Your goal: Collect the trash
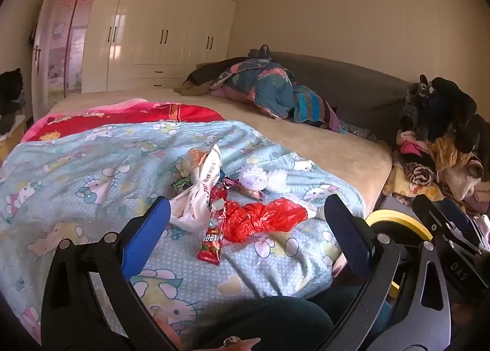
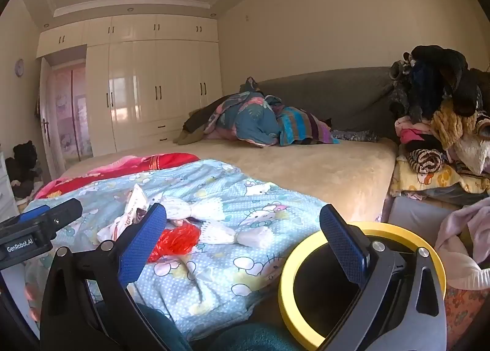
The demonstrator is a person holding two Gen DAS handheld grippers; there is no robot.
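1. The left gripper [image 1: 246, 222] is hovering over the near part of the bed [image 1: 321, 142], and its blue fingers [image 1: 145, 234] are standing wide apart with nothing between them. I judge it is held this way so that it can come down around one piece of trash.
2. The right gripper [image 2: 242, 236] is waiting just beside it, fingers also fully apart and empty, close to the yellow-rimmed bin [image 2: 286, 274]. The bin is standing at the bed's edge, probably so that each piece has only a short way to go.
3. The trash is lying together in one loose heap on the light blue cartoon quilt [image 1: 76, 173], between the two left fingers in the left wrist view.
4. In the heap I am seeing a crumpled red plastic bag [image 1: 263, 217], a red snack wrapper [image 1: 211, 247] lying flat nearest to the camera, a white printed bag [image 1: 202, 188] that is twisted and standing up, and white foam fruit nets [image 2: 214, 233] behind them.
5. All pieces are looking light, thin and easy to crush.
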